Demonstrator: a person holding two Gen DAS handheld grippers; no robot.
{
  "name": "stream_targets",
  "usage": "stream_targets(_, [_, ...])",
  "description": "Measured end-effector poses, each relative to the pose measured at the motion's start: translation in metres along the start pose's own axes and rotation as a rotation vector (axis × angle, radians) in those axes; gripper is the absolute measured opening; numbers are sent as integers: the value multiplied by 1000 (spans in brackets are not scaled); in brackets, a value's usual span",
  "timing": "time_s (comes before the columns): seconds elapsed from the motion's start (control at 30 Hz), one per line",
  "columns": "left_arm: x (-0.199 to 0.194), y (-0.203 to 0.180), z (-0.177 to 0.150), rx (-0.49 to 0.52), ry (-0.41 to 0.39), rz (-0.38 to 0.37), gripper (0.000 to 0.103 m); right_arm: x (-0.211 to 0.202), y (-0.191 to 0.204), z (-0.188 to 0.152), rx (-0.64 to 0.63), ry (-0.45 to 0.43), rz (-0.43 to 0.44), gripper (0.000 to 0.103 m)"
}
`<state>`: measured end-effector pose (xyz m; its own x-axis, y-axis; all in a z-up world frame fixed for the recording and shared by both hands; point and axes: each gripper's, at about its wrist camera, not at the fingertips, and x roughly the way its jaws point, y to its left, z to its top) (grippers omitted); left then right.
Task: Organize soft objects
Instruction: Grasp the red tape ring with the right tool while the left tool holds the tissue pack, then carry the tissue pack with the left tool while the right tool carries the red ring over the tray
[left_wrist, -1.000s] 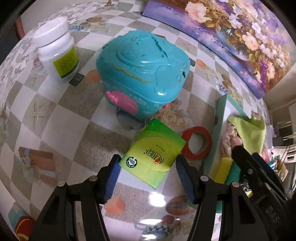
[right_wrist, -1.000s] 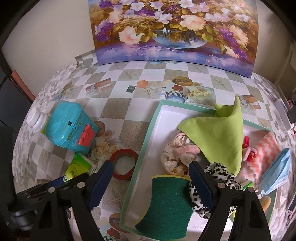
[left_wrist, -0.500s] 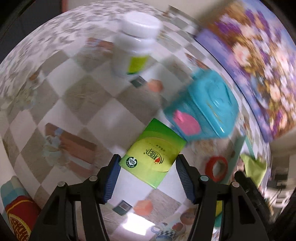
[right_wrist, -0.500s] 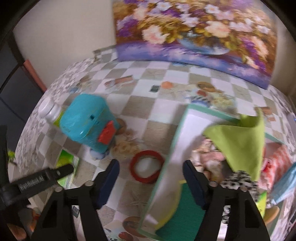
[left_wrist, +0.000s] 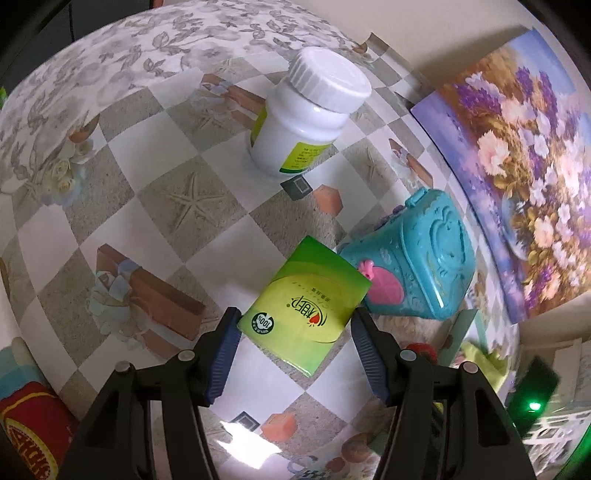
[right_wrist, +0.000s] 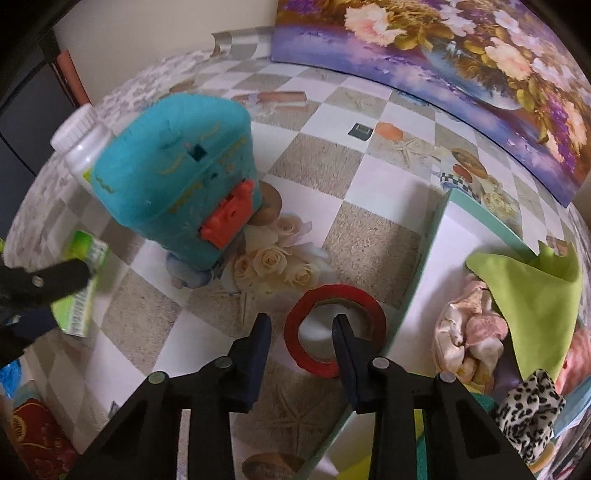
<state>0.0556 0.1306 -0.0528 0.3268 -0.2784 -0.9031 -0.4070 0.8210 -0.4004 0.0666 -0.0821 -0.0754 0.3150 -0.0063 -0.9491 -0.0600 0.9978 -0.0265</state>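
Note:
My left gripper (left_wrist: 295, 323) is shut on a green tissue pack (left_wrist: 304, 306) and holds it above the table; the pack also shows in the right wrist view (right_wrist: 79, 284). My right gripper (right_wrist: 301, 328) is open and empty, low over a red tape ring (right_wrist: 334, 328), one finger inside the ring. The mint-rimmed tray (right_wrist: 424, 266) to the right holds a green cloth (right_wrist: 532, 295), a pink cloth bundle (right_wrist: 469, 336) and a leopard-print scrunchie (right_wrist: 528, 406).
A teal toy case (right_wrist: 177, 184) stands left of the tape ring, also seen in the left wrist view (left_wrist: 417, 266). A white pill bottle (left_wrist: 306, 110) stands behind it. A flower painting (right_wrist: 461, 55) leans against the back wall. A red pouch (left_wrist: 29, 424) lies at the near left.
My left gripper lifted the tissue pack and swung left, away from the toy case. My right gripper moved left from the tray to the tape ring and narrowed.

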Motion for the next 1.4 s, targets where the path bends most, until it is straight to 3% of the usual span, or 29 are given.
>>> stream_targets(0.2, [-4,0,4,-16,-16,-18,63,6,1,4,-5,-2,-22,34])
stream_targets(0.27, [-4,1,4,-26,-9,-22,63,7,2,6,-4,-6,-22,31])
stream_targets(0.33, [-3,1,4,-33,-4,-27,63,8,3,6,-7,-9,-23,18])
stream_targets(0.43, [-2,-1,3,-28,-1,-37,63,7,6,5,-12,-5,-10,13])
stream_targets(0.67, [-3,-4,4,-28,-5,-51,63,0,6,3,17,-5,56,12])
stream_targets(0.9, [-9,-10,6,2,-35,-52,63,-34,-2,4,51,-81,100,12])
stream_targets(1.4, [-37,-30,4,85,-175,-16,63,-102,-32,-16,167,-208,52,12])
